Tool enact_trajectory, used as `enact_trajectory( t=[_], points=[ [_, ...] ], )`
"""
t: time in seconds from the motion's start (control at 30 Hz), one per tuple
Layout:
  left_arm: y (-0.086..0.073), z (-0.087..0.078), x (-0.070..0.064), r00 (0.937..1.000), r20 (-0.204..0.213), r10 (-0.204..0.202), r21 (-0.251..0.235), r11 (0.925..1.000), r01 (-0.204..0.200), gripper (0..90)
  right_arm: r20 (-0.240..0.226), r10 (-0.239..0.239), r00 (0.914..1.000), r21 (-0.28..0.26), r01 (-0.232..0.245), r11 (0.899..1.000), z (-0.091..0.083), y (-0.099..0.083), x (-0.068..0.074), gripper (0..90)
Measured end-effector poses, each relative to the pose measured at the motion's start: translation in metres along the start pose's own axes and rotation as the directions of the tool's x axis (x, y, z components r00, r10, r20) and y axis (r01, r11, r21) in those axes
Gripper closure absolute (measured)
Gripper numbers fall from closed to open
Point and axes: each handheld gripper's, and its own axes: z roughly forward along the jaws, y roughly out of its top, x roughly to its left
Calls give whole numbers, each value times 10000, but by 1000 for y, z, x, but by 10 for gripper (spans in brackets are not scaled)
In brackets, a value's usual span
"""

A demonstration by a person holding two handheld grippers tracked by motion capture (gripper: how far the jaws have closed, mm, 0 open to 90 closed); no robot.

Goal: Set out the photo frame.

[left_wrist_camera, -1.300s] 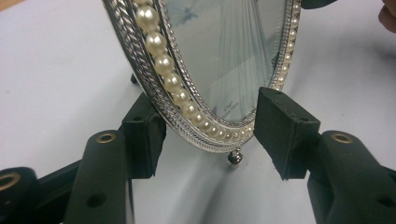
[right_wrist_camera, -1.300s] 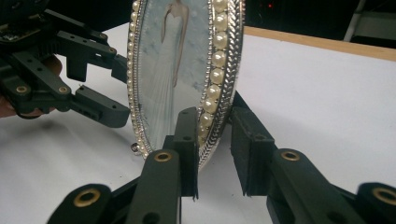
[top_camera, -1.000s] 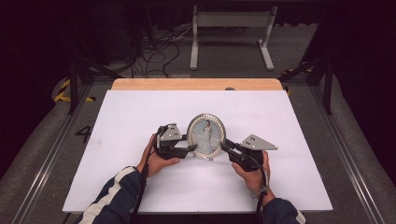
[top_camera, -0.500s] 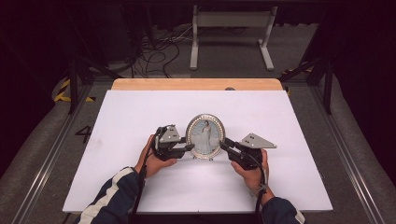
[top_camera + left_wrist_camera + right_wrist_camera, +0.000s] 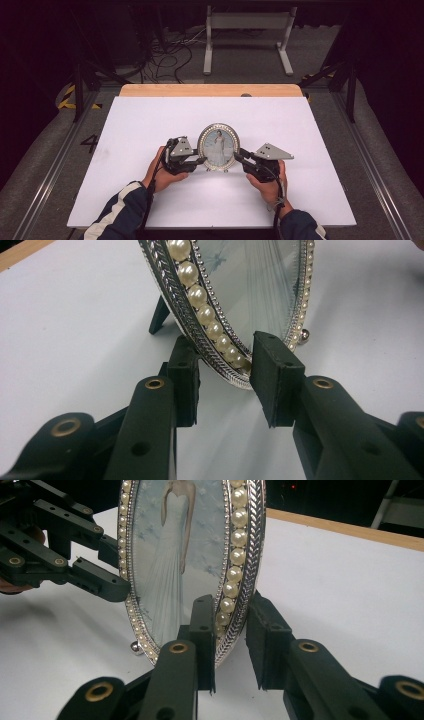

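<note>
The oval picture frame point(image 5: 218, 147) stands upright at the middle of the high view, a little below centre, on the white table top point(image 5: 150, 120). Its rim is silver with a braided edge and a ring of pearl beads inside it; behind the glass is a picture of a figure in a long white dress. A dark strut props it from behind, and small ball feet rest on the table.

The left gripper point(image 5: 199, 161) comes in from the lower left of the high view and the right gripper point(image 5: 239, 156) from the lower right, each held in a hand with a dark striped sleeve. In the left gripper view point(image 5: 224, 377) the jaws stand apart on either side of the lower rim, with a gap showing at one of them. In the right gripper view point(image 5: 230, 645) the jaws likewise straddle the rim, slightly apart from it on one side; whether either pad presses the frame I cannot tell.

The table top is a white sheet over a wooden board point(image 5: 210, 90), whose bare edge shows along the far side. Around it lies grey floor point(image 5: 45, 165), with cables point(image 5: 165, 55) at the upper left and a white metal stand point(image 5: 247, 35) at the upper centre, in a dark room.
</note>
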Motion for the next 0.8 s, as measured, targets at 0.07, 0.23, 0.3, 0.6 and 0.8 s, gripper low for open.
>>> enact_trajectory(
  t=[0.07,0.23,0.3,0.6,0.8],
  points=[
    [-1,0,1,10000,20,62,-41,10000,-62,649,-10,-46,10000,55,46,10000,0,-1,0,747],
    [-2,0,1,9999,-86,54,43,10000,-54,594,-157,-6,9999,175,9,9998,-1,-2,-2,748],
    [-3,0,0,9996,-190,190,147,9997,-188,573,-116,-106,9999,219,108,9997,-2,-3,-2,741],
    [-3,-3,-7,9959,-600,674,445,9969,-648,539,73,-711,9974,364,708,9968,-4,-1,2,713],
    [-5,-11,-10,9920,-828,955,427,9948,-922,511,45,-979,9952,573,975,9936,-5,-1,1,702]
  ],
)
